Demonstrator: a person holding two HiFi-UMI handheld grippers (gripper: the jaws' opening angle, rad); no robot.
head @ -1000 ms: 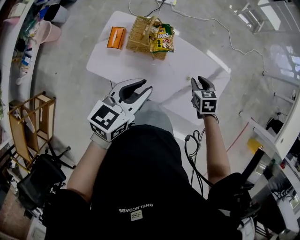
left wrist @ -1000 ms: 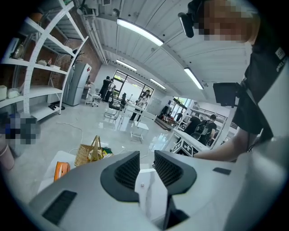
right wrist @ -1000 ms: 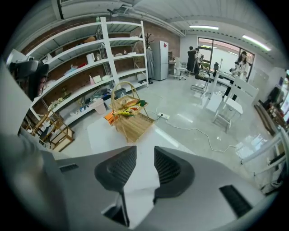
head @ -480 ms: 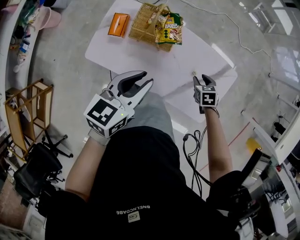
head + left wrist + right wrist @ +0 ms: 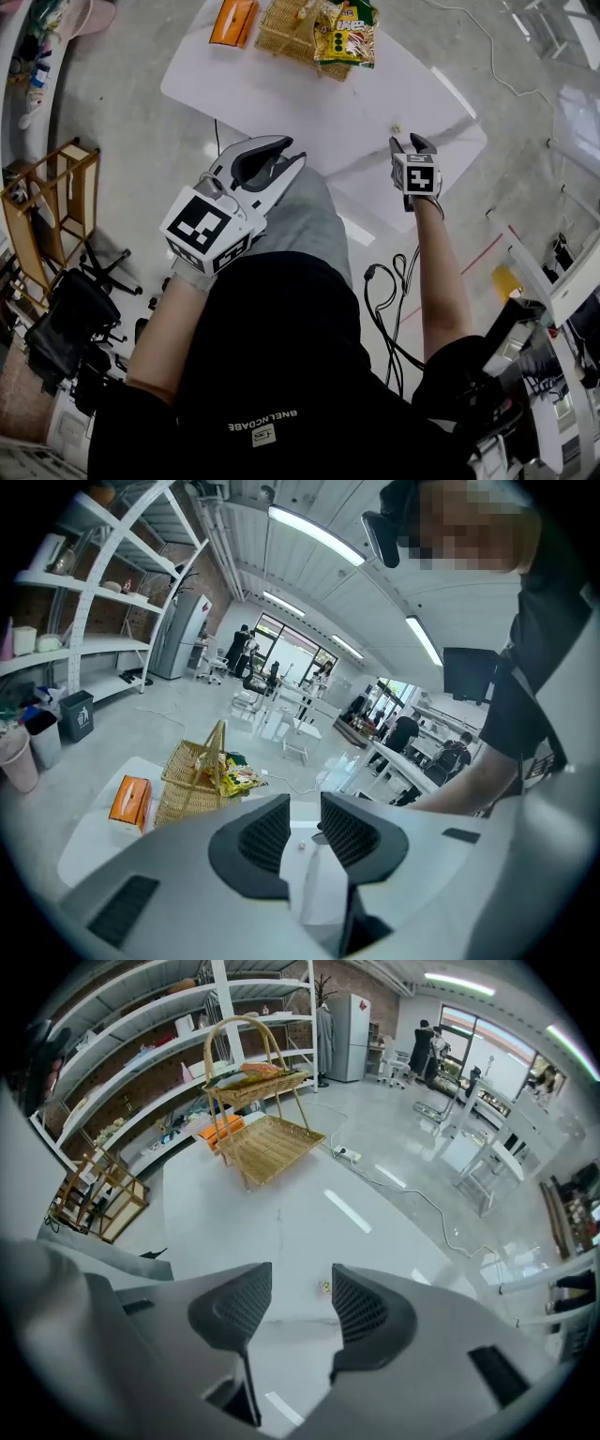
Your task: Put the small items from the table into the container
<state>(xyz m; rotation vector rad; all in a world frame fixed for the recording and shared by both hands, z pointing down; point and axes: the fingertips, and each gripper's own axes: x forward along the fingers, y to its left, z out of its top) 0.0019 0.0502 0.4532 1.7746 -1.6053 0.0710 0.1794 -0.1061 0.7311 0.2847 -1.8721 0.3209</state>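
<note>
A tiny pale item [image 5: 396, 128] lies near the table's right edge, also seen as the tiny item [image 5: 325, 1286] and the tiny item [image 5: 301, 846]. My right gripper [image 5: 412, 141] points steeply down just short of it. The right gripper [image 5: 300, 1302] has its jaws opening, with nothing pressed between them; the item shows on the tabletop beyond the gap. My left gripper [image 5: 292, 157] hovers over the table's near edge. The left gripper [image 5: 304, 817] is open and empty. The wicker basket [image 5: 291, 28] stands at the far end and holds snack packets [image 5: 347, 33].
An orange box [image 5: 232, 9] lies left of the basket on the white table [image 5: 281, 94]. The wicker basket [image 5: 267, 1143] has a tall handle. A wooden rack [image 5: 42, 202] and a dark chair [image 5: 70, 328] stand on the floor at left. Cables [image 5: 384, 291] trail by the person's legs.
Both grippers have sunk toward the table, the right one more. The right gripper's jaws have spread wider and now stand close to the tiny item.
</note>
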